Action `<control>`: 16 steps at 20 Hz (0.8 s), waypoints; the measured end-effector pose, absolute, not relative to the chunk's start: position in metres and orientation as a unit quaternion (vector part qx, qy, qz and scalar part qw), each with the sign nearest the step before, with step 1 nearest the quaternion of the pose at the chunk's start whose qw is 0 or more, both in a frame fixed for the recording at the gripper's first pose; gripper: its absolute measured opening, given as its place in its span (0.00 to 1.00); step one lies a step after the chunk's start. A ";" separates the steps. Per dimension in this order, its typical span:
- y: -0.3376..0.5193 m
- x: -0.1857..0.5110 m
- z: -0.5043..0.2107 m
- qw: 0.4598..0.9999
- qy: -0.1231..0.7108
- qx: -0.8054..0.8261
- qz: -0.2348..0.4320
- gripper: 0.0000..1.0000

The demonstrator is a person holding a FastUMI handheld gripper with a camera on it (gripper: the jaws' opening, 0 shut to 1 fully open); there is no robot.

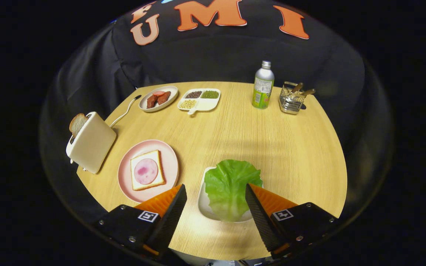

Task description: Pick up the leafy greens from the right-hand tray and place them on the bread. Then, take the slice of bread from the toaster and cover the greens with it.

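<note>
Gripper view: tool [216, 194] agape over greens [231, 186]

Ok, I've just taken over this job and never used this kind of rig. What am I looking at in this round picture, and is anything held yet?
The camera rides on a hand-held two-finger gripper and looks forward along its fingers, the two wedges nearest you. They are spread open and hold nothing. Between and just ahead of them a green lettuce leaf lies on a small white tray. Beside the left finger is a pink plate with a bread slice topped by a round of ham. Beyond it stands a toaster with another slice poking out. At the far side of the round wooden table are a dish of meat pieces, a divided dish of beans, a bottle and a wire basket.
</note>
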State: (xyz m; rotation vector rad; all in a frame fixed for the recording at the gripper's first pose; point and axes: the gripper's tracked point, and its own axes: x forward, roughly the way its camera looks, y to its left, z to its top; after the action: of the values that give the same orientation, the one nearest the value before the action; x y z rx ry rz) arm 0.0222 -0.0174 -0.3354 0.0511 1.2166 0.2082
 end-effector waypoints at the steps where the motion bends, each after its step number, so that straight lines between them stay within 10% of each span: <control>1: -0.021 0.021 -0.342 0.806 0.583 0.023 0.096 0.95; 16: -0.031 0.005 -0.426 0.739 0.668 -0.018 0.080 0.86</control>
State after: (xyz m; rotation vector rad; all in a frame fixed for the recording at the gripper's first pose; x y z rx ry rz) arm 0.0054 -0.0312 -0.4259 -0.0396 1.4667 0.1753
